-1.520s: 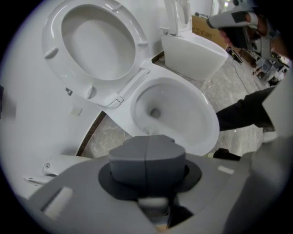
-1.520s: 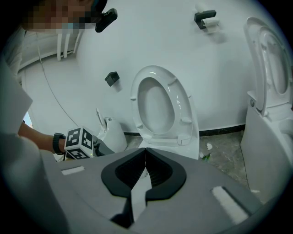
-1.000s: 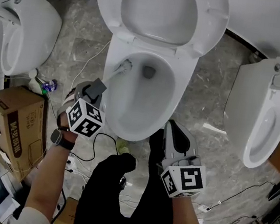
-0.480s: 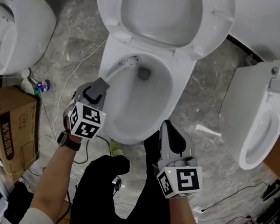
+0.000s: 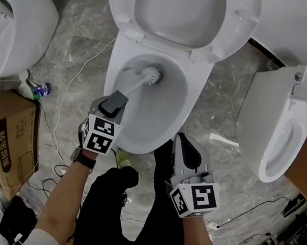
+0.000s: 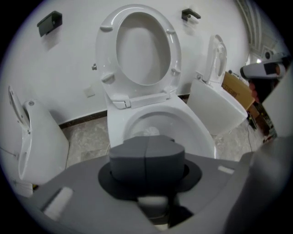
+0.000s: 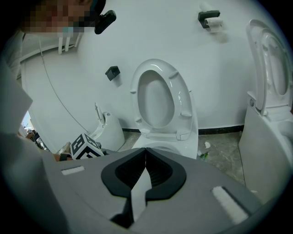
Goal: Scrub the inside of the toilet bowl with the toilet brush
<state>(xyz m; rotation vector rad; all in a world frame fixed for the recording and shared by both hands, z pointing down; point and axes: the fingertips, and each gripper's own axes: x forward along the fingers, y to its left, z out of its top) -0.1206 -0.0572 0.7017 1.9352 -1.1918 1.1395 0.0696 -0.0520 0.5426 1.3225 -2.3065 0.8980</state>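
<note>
Jaws of my left gripper [image 6: 146, 157] are pressed together on the handle of the white plastic toilet brush [image 5: 142, 81]. Their dark grey pads meet right in front of the camera, and the pale handle is caught just below them. From that grip the handle slants up and to the right across the near-left rim of the white ceramic toilet bowl [image 5: 195, 99]. The round bristled head sits inside the bowl at its upper left, close to the back wall. I cannot tell whether the bristles touch the porcelain.

My right gripper [image 7: 145, 155] has its jaws shut against each other with nothing between them. It hangs just off the bowl's near-right rim, apart from the brush.

Behind the bowl the white oval seat and lid [image 5: 235, 23] stand raised. A black watch [image 5: 83, 159] sits on my left wrist, and my black-trousered legs [image 5: 129, 217] fill the space between the two grippers.

Further out, a thin white cable [image 5: 73, 88] trails over the grey marbled floor [image 5: 91, 42] left of the bowl. A second white toilet [image 5: 20, 21] stands at the far left and a third white toilet [image 5: 266, 123] at the right, both well apart from mine. A brown cardboard box [image 5: 4, 138] rests on the floor at the lower left.
</note>
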